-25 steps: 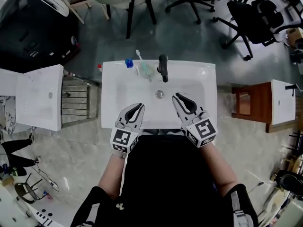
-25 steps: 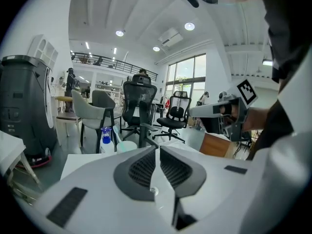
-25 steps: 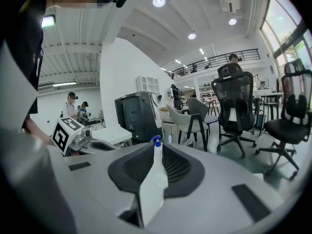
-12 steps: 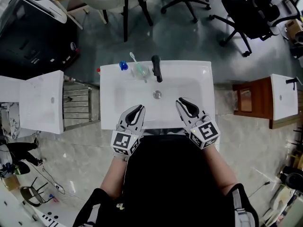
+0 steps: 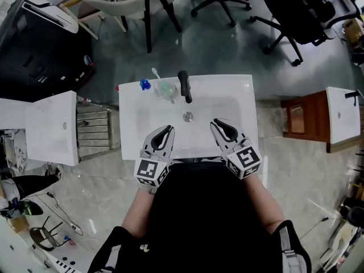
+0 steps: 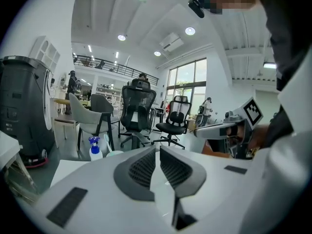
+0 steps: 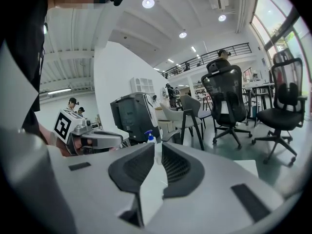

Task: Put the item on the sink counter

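The white sink counter [image 5: 244, 90] lies in front of me, with a black faucet [image 5: 183, 86] at its back and a drain [image 5: 187, 116] in the basin. At the back left stand a blue-capped bottle [image 5: 145, 84] and a clear cup with a toothbrush [image 5: 165, 89]. My left gripper [image 5: 166, 130] hovers over the basin's near left edge, shut and empty. My right gripper [image 5: 216, 123] is over the near right edge, also shut with nothing in it. The left gripper view shows closed jaws [image 6: 157, 147] with the bottle [image 6: 95, 148] beyond. In the right gripper view the bottle [image 7: 150, 138] shows behind the closed jaws [image 7: 157, 145].
Another white sink unit [image 5: 45, 127] and a metal rack [image 5: 91, 124] stand at the left. To the right are a wooden stand [image 5: 298, 124] and a white fixture [image 5: 341, 121]. Office chairs [image 5: 296, 16] and a black machine [image 5: 40, 44] stand beyond the counter.
My right gripper has drifted slightly back toward the basin's near edge. The left gripper has barely moved. Both stay shut, and the head view has shifted a little.
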Demonstrator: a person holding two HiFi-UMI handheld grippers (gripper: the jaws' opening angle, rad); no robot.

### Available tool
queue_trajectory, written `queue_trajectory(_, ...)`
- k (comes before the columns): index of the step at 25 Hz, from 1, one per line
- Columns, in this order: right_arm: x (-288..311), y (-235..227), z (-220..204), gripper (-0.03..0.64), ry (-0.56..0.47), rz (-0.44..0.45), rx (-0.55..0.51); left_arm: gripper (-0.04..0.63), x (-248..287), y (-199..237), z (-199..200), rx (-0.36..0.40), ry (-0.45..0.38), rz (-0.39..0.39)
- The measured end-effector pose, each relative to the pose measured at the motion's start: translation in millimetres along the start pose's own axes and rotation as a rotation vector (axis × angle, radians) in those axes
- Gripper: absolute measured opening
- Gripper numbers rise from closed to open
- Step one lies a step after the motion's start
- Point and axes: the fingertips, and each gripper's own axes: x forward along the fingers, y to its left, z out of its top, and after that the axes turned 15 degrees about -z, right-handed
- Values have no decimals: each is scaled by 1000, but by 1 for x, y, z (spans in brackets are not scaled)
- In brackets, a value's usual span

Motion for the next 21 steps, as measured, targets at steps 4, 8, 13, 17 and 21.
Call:
queue_trajectory(4,5,-5,2,64,1,-7,12,41,9,0,-2,11,34,-25)
queue_trajectory(8,8,-6,0,64,8,-8,12,41,14,4,-5,8,50,-26)
queue_trajectory(13,9,-6,-1,64,13,-16,18,41,16,6,-7,10,66,-32)
queue_trajectory(17,11,-1,-1,64,15,-18,21,41,12,11,-10,8,74,-33)
queue_trajectory(21,13,5,-1,63,13,-15,18,41,8,15,-10,8,74,-33)
